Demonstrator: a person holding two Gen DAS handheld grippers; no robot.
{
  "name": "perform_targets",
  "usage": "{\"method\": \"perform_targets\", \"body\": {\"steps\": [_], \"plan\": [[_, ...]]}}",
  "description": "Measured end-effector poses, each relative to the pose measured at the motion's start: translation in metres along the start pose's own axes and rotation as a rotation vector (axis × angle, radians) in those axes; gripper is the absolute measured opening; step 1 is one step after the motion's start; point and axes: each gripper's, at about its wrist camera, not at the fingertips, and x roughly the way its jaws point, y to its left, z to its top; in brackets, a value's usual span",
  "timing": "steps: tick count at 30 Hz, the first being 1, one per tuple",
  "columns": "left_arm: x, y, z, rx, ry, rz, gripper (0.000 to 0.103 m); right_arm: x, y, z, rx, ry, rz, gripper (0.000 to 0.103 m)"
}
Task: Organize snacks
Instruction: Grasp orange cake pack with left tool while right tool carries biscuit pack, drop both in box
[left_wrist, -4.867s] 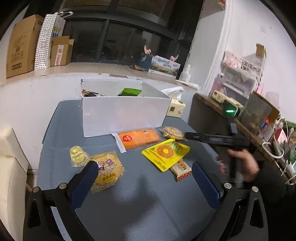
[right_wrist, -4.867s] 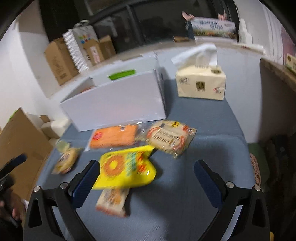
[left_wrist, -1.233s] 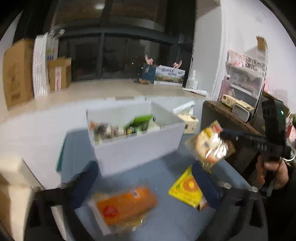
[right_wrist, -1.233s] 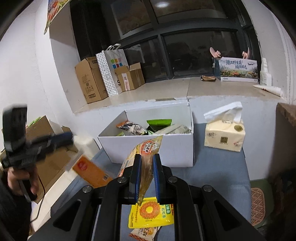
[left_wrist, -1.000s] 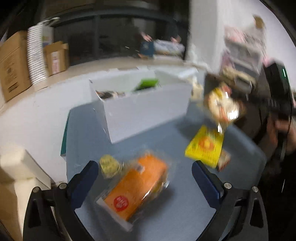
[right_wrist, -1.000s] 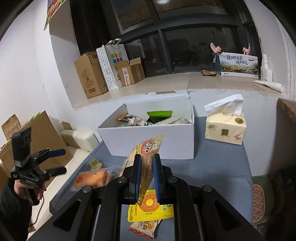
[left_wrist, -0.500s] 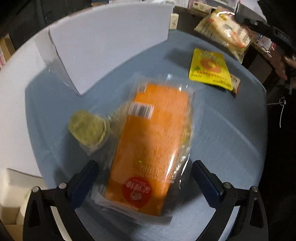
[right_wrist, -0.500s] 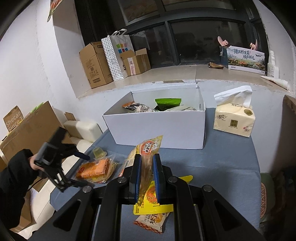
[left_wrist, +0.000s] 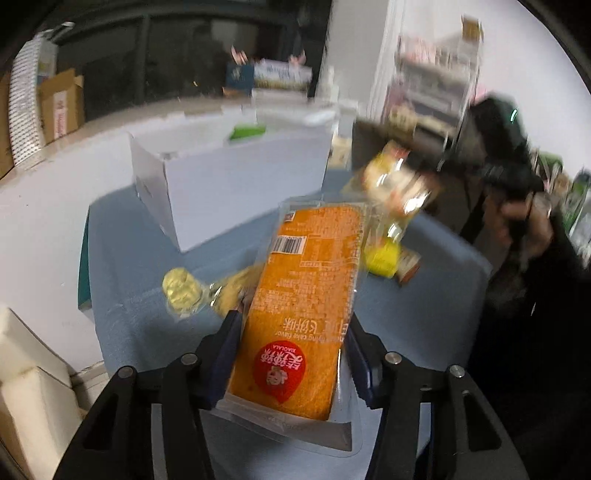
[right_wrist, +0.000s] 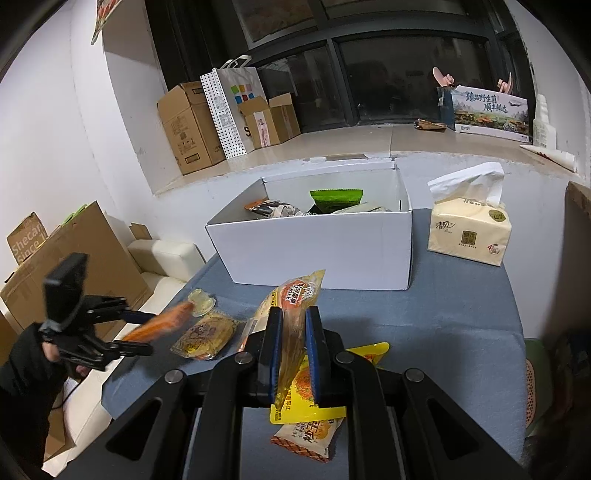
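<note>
— While our right gripper (right_wrist: 293, 345) is pinching the clear snack bag (right_wrist: 295, 295) above the table (right_wrist: 443, 332), what's left doing?
— Our left gripper (left_wrist: 291, 354), jaws just closing, is clamping the orange pack (left_wrist: 303, 302), lifting before the white box (right_wrist: 317, 254).

Left gripper (left_wrist: 291, 332) tilted downward, jaws just closed in, blue pads (left_wrist: 229, 343) now pressing both sides of the orange snack pack (left_wrist: 303, 310), lifted off the table. Right gripper (right_wrist: 293, 354) also angled down, jaws tight on a clear bread packet (right_wrist: 295, 306). Left hand (right_wrist: 55, 350) in dark sleeve grasping its handle.
</note>
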Motion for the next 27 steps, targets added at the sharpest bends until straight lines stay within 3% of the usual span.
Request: {"method": "perform_targets", "body": {"steps": [5, 11, 17, 20, 22, 24, 25, 26, 27], "plan": [[-0.026, 0.000, 0.030, -0.107, -0.175, 0.063, 0.058, 0.000, 0.003, 0.005, 0.007, -0.017, 0.007, 0.013], [-0.005, 0.012, 0.096, -0.205, -0.281, 0.129, 0.058, -0.001, 0.008, 0.044, -0.007, -0.080, -0.003, 0.013], [0.037, 0.041, 0.174, -0.270, -0.280, 0.203, 0.058, 0.014, -0.012, 0.114, 0.024, -0.145, -0.042, 0.013], [0.059, 0.055, 0.197, -0.297, -0.246, 0.239, 0.059, 0.037, -0.032, 0.144, 0.055, -0.123, -0.080, 0.013], [0.083, 0.067, 0.210, -0.330, -0.215, 0.259, 0.069, 0.059, -0.049, 0.162, 0.095, -0.096, -0.075, 0.013], [0.099, 0.079, 0.216, -0.364, -0.184, 0.298, 0.103, 0.080, -0.065, 0.172, 0.152, -0.061, -0.055, 0.017], [0.103, 0.082, 0.217, -0.365, -0.187, 0.318, 0.103, 0.092, -0.073, 0.177, 0.185, -0.044, -0.038, 0.037], [0.107, 0.083, 0.217, -0.357, -0.178, 0.333, 0.103, 0.099, -0.077, 0.179, 0.197, -0.027, -0.036, 0.092], [0.111, 0.083, 0.216, -0.349, -0.160, 0.330, 0.103, 0.106, -0.080, 0.179, 0.199, -0.001, -0.062, 0.102]]}}
